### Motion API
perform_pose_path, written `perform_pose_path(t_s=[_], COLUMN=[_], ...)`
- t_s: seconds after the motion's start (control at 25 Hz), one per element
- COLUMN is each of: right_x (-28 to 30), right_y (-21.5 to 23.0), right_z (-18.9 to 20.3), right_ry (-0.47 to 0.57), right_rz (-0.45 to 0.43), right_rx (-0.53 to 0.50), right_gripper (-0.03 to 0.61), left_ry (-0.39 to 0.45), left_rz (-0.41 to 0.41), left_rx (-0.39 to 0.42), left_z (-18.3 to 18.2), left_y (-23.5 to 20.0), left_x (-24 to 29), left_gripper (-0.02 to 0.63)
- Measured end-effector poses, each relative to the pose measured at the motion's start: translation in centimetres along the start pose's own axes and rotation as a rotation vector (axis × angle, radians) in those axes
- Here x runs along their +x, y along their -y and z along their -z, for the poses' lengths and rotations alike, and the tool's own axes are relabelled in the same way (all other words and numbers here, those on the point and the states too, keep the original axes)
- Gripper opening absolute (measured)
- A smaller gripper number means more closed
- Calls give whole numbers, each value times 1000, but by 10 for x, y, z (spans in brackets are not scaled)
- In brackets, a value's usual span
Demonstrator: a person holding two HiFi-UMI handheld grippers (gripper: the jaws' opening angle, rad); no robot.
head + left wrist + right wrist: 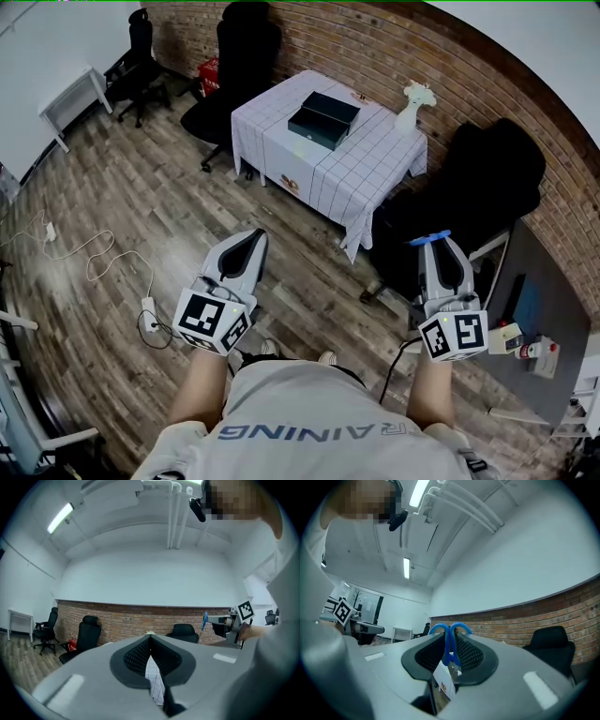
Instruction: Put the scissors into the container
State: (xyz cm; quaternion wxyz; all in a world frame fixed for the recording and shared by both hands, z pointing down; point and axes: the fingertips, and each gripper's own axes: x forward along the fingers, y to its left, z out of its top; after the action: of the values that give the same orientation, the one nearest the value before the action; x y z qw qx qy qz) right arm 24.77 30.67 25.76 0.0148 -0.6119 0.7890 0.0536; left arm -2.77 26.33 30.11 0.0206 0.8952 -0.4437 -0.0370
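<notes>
Blue-handled scissors [450, 634] stand between the pads of my right gripper [450, 638], which is shut on them; the handle loops stick out past the fingertips. In the head view the scissors [429, 238] show as a blue bit at the tip of the right gripper [435, 246]. My left gripper [249, 242] is held level beside it, shut and empty, its fingertips [150, 637] touching. The container [323, 119], a dark open box, sits on a table [366, 178] with a white checked cloth, well ahead of both grippers.
A white figurine [415, 101] stands at the table's far right corner. Black office chairs [239, 66] flank the table along the brick wall. A cable and power strip [150, 314] lie on the wooden floor at left. A dark desk [539, 309] is at right.
</notes>
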Motion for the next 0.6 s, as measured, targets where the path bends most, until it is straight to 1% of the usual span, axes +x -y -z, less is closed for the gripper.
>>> perform_pose_path(t_s=[0.24,0.48,0.6], right_x=[14,45,61], right_y=[-21,-54,-66], right_z=[3,6,12], right_ry=[-7,5,-19], right_rz=[-13,-4,-15], right_rx=[-5,-28,-28], right_gripper=[97,97,97], left_ry=[4,-4,-3], left_rz=[6,-10,-31], left_rx=[-24,-40,-81], left_z=[5,19,26], left_y=[-27,-76,-97], left_x=[-10,-32,-38], left_gripper=[0,0,0])
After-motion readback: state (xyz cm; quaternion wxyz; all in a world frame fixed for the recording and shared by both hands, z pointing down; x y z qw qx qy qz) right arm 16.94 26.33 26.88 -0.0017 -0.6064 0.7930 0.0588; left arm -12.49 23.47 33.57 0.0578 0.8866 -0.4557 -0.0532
